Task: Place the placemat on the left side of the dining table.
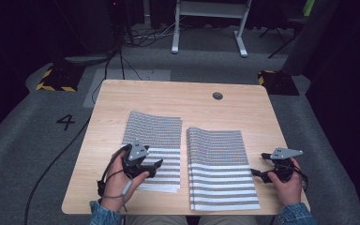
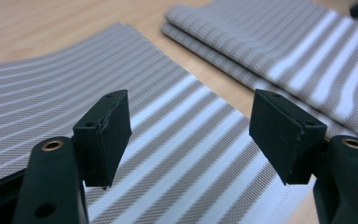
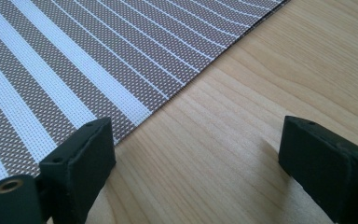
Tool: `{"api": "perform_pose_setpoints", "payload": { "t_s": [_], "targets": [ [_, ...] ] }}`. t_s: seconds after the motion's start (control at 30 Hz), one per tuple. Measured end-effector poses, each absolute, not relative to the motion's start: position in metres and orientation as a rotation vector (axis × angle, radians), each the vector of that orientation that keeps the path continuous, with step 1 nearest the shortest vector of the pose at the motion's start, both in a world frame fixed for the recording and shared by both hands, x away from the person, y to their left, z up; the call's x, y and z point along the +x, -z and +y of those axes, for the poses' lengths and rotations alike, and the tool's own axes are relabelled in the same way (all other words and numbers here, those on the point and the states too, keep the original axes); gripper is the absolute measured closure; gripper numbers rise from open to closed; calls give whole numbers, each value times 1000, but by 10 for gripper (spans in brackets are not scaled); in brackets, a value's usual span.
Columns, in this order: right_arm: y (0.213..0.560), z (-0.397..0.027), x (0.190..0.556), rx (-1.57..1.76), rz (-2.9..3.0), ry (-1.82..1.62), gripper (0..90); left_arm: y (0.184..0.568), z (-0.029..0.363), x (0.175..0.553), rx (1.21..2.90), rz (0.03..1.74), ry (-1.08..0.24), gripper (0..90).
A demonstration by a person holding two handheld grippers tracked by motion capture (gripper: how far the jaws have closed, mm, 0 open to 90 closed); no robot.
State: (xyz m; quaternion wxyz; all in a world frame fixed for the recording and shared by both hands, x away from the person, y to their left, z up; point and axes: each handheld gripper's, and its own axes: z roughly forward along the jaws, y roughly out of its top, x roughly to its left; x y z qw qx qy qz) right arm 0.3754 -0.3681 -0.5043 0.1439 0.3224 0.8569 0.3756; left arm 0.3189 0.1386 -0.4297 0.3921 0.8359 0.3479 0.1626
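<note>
Left gripper [image 1: 155,165] jaws wide apart, nothing between them, hovering over the near part of the left placemat [image 1: 155,136], which lies flat on the bench [image 1: 197,93]. Right gripper [image 1: 258,164] jaws also wide, nothing held, over bare wood just beside the right edge of the right placemat [image 1: 220,168]. In the right gripper view, that mat's edge [image 3: 135,116] runs by one jaw. Both mats are striped grey and white, side by side, a narrow gap between, near the bench's front edge. The right mat looks doubled over [image 2: 242,60].
</note>
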Motion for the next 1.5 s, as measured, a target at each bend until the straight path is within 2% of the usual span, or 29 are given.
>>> {"api": "perform_pose_setpoints", "payload": {
  "t_s": [0.4,0.6,0.67,0.83,0.9,1.03,1.13,1.33,1.5],
  "targets": [
    [504,-368,375,930,2470,-1083,109,477,92,310,2296,774,-240,278],
    [504,-368,375,930,2470,-1083,109,493,81,308,2346,769,-222,274],
    [504,-368,375,928,2470,-1084,109,495,80,308,2328,775,-232,253],
    [504,-368,375,929,2470,-1083,109,497,82,308,2307,761,-254,273],
    [504,-368,375,930,2470,-1083,109,498,84,310,2283,767,-256,314],
    [504,-368,375,930,2470,-1083,109,498,97,317,2178,852,-146,430],
    [504,-368,375,929,2470,-1083,109,499,103,323,2121,889,-55,435],
    [504,-368,375,930,2470,-1083,109,498,107,329,2108,890,7,403],
    [504,-368,375,930,2470,-1083,109,500,112,333,2067,901,53,421]
  ]
}}
